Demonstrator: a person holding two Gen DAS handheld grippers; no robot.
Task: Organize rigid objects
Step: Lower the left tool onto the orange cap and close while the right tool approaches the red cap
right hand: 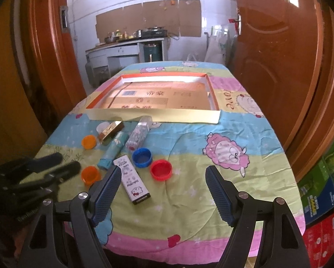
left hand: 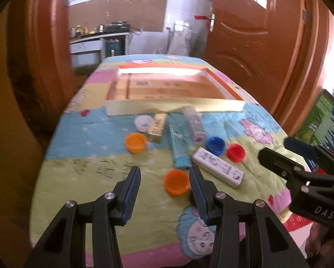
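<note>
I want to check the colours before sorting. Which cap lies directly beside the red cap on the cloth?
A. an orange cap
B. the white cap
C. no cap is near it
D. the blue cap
D: the blue cap lies right next to the red cap, while the orange caps and the white cap lie further to the left.

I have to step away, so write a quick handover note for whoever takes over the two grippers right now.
Left gripper: open, holding nothing, just above the near orange cap.
Right gripper: open, holding nothing, over the cloth near the red cap and the white box.
Things: all loose on the cloth in front of the tray: far orange cap, blue cap, white cap, gold box, teal box, clear box.
Done: nothing; the tray holds none of them.
Left: every piece still to be organized.
</note>
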